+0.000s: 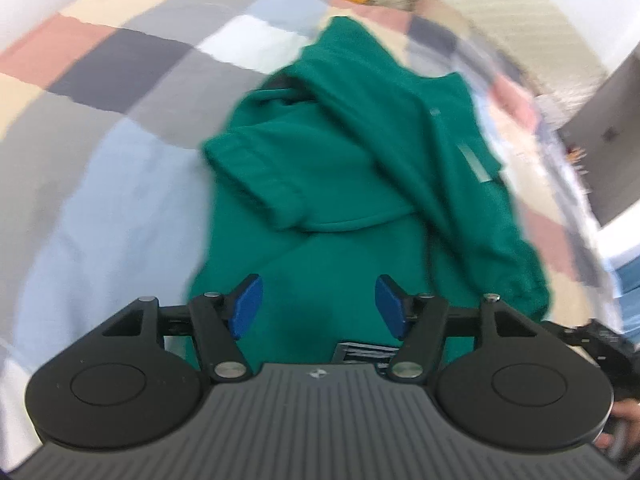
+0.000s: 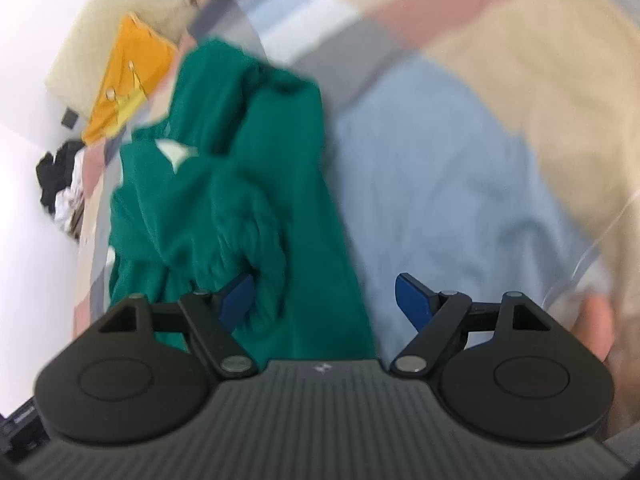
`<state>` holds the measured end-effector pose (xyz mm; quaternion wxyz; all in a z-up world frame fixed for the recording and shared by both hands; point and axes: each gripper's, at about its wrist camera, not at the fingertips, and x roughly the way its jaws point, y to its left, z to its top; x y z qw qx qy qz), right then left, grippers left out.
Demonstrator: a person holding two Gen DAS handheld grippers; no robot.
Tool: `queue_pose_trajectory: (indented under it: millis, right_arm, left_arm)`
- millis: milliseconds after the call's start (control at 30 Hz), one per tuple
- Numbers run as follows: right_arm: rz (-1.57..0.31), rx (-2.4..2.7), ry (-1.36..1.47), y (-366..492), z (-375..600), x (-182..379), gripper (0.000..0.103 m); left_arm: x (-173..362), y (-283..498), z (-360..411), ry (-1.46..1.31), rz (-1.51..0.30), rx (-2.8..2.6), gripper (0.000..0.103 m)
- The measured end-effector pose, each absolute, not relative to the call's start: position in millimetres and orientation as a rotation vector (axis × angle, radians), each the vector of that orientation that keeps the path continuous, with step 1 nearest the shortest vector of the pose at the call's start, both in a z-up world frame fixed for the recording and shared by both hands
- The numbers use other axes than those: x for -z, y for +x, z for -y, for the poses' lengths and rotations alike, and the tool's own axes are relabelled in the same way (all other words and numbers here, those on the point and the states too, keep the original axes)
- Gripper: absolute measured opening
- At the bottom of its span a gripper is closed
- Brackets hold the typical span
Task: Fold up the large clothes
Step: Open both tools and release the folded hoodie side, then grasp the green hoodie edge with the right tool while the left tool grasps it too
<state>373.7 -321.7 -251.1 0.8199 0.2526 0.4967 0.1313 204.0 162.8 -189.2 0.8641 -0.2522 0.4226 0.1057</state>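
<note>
Green garment part-folded on the bed, both claws let go.

Left wrist view: left claw (image 1: 319,306) spread wide above the green sweatshirt (image 1: 352,168), nothing pinched; one sleeve (image 1: 256,176) lies across the body on the patchwork bedspread (image 1: 120,160). Right wrist view: right claw (image 2: 325,302) released too, over the sweatshirt's (image 2: 224,184) edge, cloth bunched and rumpled. Judging by that, sleeves are in; the final fold and smoothing are left.

White walls (image 2: 24,60); patchwork bedspread (image 1: 120,80); cream headboard (image 1: 500,12).
</note>
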Motion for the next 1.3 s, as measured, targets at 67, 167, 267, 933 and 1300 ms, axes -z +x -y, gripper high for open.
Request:
queue_pose_trajectory:
  millis: [67,167,267,933,1300]
  right_arm:
    - [-1.101,-0.293,0.561,375.1,322.3,258.2,0.079]
    - [-1.146,-0.29,0.577,375.8,323.1,265.8,0.079]
    - [-1.21,-0.308,0.589,374.8,320.0,276.0,0.079]
    - [-1.221,-0.58,0.784,362.7,319.9,270.4,0.082]
    - [-1.246,-0.384,0.726,361.9,317.2,279.8,0.081]
  left_arm:
    - [194.3,201.7,-168.8,-0.535,-0.911,-0.254,0.069]
    - [203.7,204.0,-179.0,-0.593,-0.941,-0.294,0.069]
    - [212.1,211.0,-185.4,-0.586,-0.968,-0.378,0.069]
    - [247.3,231.4,-214.8,-0.733,-1.018,-0.452,0.07]
    - [254.5,238.4,-223.8,-0.773,-0.996,-0.417,0.07]
